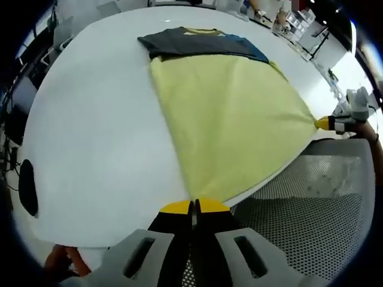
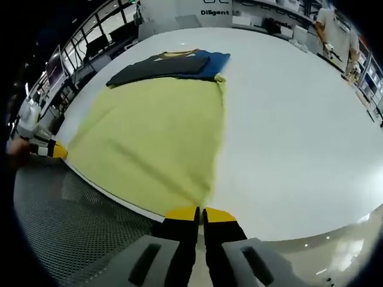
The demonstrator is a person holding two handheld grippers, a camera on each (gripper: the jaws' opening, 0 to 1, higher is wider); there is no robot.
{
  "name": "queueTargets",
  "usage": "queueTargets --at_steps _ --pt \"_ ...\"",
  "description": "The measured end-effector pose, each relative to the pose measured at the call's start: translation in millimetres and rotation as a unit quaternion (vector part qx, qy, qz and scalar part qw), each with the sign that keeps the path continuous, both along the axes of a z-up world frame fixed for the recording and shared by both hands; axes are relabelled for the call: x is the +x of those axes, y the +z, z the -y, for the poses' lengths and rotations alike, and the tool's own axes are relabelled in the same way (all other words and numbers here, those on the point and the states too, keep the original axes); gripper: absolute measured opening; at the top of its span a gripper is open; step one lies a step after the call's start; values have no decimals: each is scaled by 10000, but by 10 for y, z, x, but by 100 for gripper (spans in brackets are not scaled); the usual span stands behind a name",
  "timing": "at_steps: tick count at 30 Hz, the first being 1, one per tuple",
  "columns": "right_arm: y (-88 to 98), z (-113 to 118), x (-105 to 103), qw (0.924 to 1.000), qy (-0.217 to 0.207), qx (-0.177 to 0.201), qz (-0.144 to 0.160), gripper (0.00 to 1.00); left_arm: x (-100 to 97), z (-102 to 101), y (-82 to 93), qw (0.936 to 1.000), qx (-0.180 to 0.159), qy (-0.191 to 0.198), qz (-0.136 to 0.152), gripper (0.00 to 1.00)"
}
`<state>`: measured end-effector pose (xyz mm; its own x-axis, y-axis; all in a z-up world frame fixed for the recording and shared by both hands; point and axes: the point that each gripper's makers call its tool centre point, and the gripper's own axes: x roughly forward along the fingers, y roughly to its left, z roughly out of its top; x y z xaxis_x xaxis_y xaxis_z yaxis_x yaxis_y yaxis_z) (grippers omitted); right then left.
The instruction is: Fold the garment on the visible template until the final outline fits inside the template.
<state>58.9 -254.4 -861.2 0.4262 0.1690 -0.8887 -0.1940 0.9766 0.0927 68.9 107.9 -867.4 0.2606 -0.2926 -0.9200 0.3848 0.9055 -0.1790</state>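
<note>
A pale yellow garment lies spread flat on the white table, reaching from the near edge to the far end. My left gripper is shut on its near corner at the table edge. My right gripper is shut on the other near corner of the yellow garment. Each gripper also appears in the other's view: the right gripper at the right, the left gripper at the left. The hem between the two corners is pulled taut along the table edge.
A dark grey garment and a blue one lie folded at the yellow garment's far end, the dark grey garment beside the blue one. A grey mesh seat sits below the table edge. A black object lies at the table's left rim. People stand at the back right.
</note>
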Motion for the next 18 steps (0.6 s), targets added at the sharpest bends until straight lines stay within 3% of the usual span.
queueTargets --at_steps 10,18 --pt "67 -10 -105 9994 121 3 -325 0 -128 -26 14 9991 63 -377 -199 1" --pt "115 -18 -217 9976 343 -89 -598 0 -312 -24 11 9963 9 -600 -621 1"
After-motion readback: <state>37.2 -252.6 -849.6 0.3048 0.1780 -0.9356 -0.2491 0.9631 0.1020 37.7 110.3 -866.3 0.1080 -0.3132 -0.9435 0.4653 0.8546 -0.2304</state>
